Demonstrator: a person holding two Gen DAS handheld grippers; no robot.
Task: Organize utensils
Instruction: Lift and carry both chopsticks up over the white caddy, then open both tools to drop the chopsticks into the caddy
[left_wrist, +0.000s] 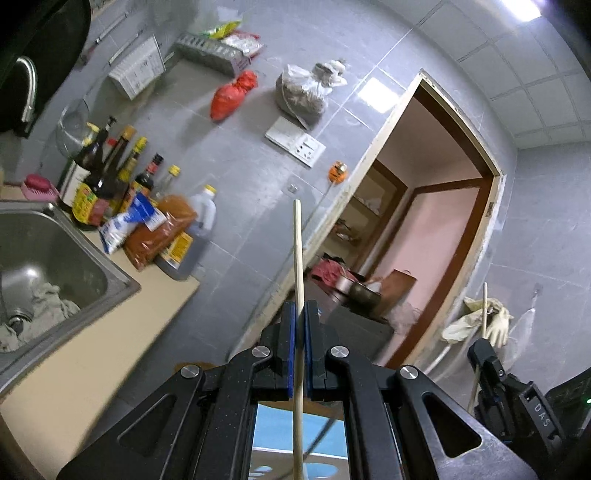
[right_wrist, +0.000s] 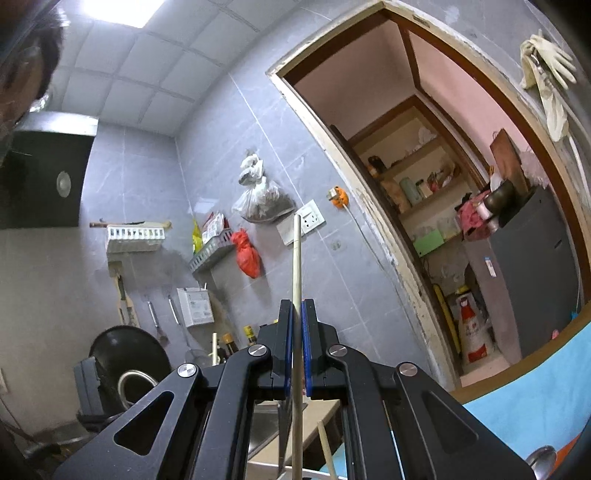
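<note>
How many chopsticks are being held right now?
2: one chopstick clamped in the left gripper, one in the right gripper. Others may be out of view.

The left claw (left_wrist: 300, 314) pinches a pale wooden chopstick (left_wrist: 297, 251) pointing toward the grey tiled wall (left_wrist: 240, 177).

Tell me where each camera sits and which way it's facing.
Left wrist: on the left gripper, shut on a chopstick; faces the tiled wall, sink, bottles and doorway; the right gripper shows at right.
Right wrist: on the right gripper, shut on a chopstick; faces wall, doorway and ceiling; the person's head is at top left.
Shared: red bag, socket, gloves.
</note>
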